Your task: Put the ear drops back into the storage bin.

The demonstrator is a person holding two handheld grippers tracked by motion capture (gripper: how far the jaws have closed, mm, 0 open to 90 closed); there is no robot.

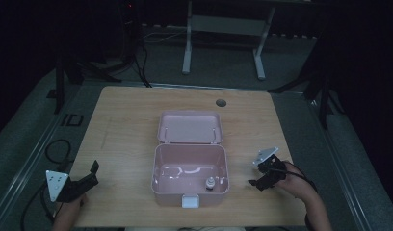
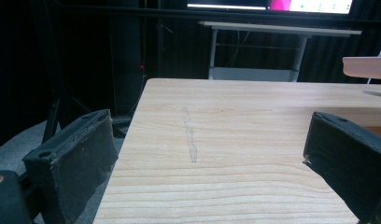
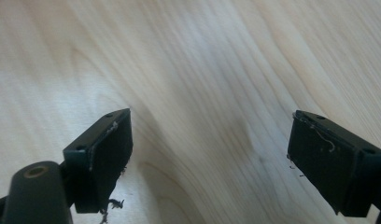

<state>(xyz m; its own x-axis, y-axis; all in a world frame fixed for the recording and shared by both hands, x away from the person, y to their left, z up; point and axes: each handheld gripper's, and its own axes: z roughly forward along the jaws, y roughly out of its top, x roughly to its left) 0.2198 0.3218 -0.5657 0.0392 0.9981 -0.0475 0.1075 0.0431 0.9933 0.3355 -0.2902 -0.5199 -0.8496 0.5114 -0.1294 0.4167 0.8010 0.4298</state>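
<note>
Nearest the high camera, at the table's near edge, sit the person's two hands with their grippers. The left gripper (image 1: 88, 177) rests at the near left corner of the wooden table (image 1: 127, 125), its grey three-cornered plate hanging past the edge. The right gripper (image 1: 261, 177) lies near the right edge, just beside the box and apart from it.

Between them stands a pink lunch box (image 1: 189, 169), open, its lid (image 1: 190, 127) laid back flat toward the far side, a white latch (image 1: 190, 201) on its near wall. Inside, at the near right corner, stands a small bottle (image 1: 210, 183), too small to tell more.

The left gripper view adds what the high one cannot: the left gripper (image 2: 205, 149) stands wide open, nothing between the jaws, pointing across the bare table (image 2: 235, 116), with a corner of the pink lid (image 2: 366, 66) at the right edge.

In the right gripper view the right gripper (image 3: 209, 154) is likewise spread wide and empty, looking down at wood grain (image 3: 193, 70); frayed threads cling to its pads.
</note>
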